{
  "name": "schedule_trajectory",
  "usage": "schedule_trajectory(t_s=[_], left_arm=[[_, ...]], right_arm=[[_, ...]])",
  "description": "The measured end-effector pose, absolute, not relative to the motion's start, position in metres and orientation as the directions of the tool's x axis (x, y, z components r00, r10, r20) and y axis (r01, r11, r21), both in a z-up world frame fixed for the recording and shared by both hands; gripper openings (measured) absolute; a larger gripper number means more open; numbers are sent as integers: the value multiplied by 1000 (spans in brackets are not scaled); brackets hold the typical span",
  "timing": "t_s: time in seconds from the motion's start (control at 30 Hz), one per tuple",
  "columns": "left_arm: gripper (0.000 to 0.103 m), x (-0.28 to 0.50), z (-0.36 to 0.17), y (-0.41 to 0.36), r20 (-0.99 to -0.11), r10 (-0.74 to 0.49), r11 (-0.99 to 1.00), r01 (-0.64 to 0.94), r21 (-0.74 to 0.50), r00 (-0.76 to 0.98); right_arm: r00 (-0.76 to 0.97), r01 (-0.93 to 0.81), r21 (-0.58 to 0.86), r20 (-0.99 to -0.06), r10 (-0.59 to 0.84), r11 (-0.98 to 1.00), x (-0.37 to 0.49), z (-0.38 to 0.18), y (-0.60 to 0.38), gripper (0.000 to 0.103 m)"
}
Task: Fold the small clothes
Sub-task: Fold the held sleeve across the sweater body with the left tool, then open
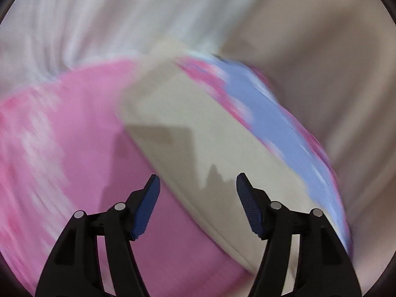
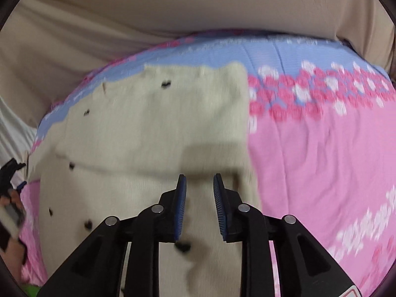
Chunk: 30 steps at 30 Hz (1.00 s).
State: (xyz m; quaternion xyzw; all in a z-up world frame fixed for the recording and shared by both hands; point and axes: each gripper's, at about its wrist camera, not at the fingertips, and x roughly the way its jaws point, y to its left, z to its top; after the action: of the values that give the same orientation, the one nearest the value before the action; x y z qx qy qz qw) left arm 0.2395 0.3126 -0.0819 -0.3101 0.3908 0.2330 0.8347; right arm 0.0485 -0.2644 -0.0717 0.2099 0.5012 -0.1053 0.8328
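Garment seemingly beneath right gripper

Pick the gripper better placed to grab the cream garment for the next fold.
Right, probably. The right gripper hovers open directly over the garment, near its right edge. The left gripper is open too, but its view is motion-blurred.

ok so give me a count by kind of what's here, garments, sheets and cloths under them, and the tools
Cream garment with small dark marks: 1
Pink and blue floral sheet: 1
Beige cloth beyond the sheet: 1
White cloth: 1
Tools: 2, left tool open, right tool open
Total: 6
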Motion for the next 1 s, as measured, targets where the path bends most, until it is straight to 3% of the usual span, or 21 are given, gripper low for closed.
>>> schedule_trajectory(t_s=[0.1, 0.17, 0.23, 0.3, 0.33, 0.53, 0.67, 0.8, 0.9, 1.0], left_arm=[[63, 262, -87, 366, -806, 287, 673, -708, -216, 518], [62, 285, -98, 389, -828, 307, 689, -710, -148, 470], [50, 308, -109, 400, -847, 316, 714, -695, -85, 428], [14, 324, -116, 407, -861, 291, 738, -670, -75, 417], [12, 327, -115, 409, -861, 268, 740, -665, -103, 432], [10, 313, -52, 369, -727, 169, 808, -516, -285, 666], [10, 292, 11, 288, -600, -13, 882, -274, -384, 800], [10, 265, 51, 175, -513, -268, 888, 2, -460, 815], [11, 241, 53, 95, -510, -422, 859, 151, -490, 750], [14, 218, 29, 13, -564, -507, 842, 236, -484, 652]], right_arm=[[426, 381, 232, -903, 53, 895, 34, -79, -244, 23], [404, 360, 208, -914, 49, 910, 30, -79, -231, 25], [399, 340, 185, -916, 37, 922, 31, -73, -219, 30], [405, 325, 171, -914, 26, 930, 33, -66, -211, 33], [409, 315, 164, -912, 22, 935, 34, -62, -208, 34], [423, 268, 153, -906, 26, 951, 36, -51, -198, 38], [431, 264, 190, -900, 60, 946, 33, -52, -197, 38], [455, 253, 223, -886, 87, 942, 27, -50, -200, 38], [479, 258, 253, -872, 105, 932, 17, -49, -208, 38], [496, 280, 283, -861, 115, 917, 5, -52, -223, 39]])
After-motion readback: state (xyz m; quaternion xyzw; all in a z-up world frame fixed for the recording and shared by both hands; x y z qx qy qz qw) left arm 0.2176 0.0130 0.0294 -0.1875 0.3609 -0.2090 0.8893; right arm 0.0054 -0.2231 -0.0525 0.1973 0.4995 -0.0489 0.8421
